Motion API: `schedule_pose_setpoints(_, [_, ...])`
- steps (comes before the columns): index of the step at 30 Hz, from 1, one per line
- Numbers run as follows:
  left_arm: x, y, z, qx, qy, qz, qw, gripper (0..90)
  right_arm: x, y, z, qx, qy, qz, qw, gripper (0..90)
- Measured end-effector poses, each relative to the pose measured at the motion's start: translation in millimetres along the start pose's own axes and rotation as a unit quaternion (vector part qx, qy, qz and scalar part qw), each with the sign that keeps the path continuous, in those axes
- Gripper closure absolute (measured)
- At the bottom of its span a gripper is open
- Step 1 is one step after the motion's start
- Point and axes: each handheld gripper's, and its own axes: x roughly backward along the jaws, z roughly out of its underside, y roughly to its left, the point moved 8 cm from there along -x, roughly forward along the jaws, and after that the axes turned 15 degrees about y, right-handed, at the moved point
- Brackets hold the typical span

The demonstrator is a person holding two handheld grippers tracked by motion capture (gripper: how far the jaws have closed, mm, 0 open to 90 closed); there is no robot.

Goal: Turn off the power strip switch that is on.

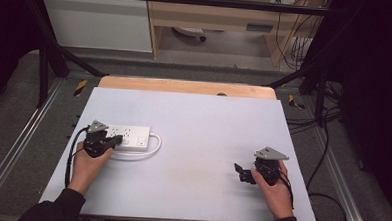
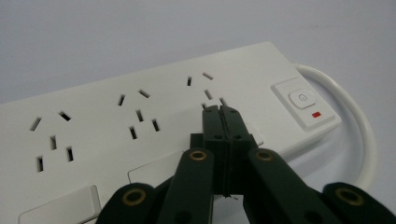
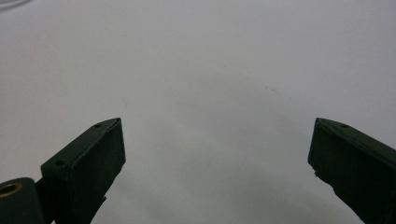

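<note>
White plastic power strip (image 1: 127, 137) lies on the pale table (image 1: 202, 141), at its left side, with your left gripper (image 1: 113, 142) over its near edge. In the left gripper view the jaws are pressed together with nothing between them, tips poised above the strip's face (image 2: 154, 107) near the third socket group. Your right gripper (image 1: 240, 172) rests well apart at the table's right, jaws spread wide over bare surface (image 3: 210, 70). The step in hand appears to be an approach to the rocker switch (image 2: 303, 100), which sits at the cord end beside a red indicator (image 2: 316, 114). Your next move likely calls for shifting the closed tips toward that switch and pressing down. The strip's long axis runs left to right across the table, cord (image 1: 155, 144) end pointing right.
</note>
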Motion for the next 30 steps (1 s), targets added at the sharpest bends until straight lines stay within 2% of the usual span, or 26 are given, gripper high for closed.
schedule_pose_setpoints(15, [1.1,-5.5,-6.6,-0.019,-0.006,-0.001,0.9998,90.0,0.4,0.0,-0.2,0.000,-0.001,-0.001,1.0000,4.4])
schedule_pose_setpoints(30, [2.3,-12.0,-17.8,-0.024,-0.018,0.006,0.9995,89.6,0.8,-0.4,0.0,-0.001,-0.001,-0.001,1.0000,4.4])
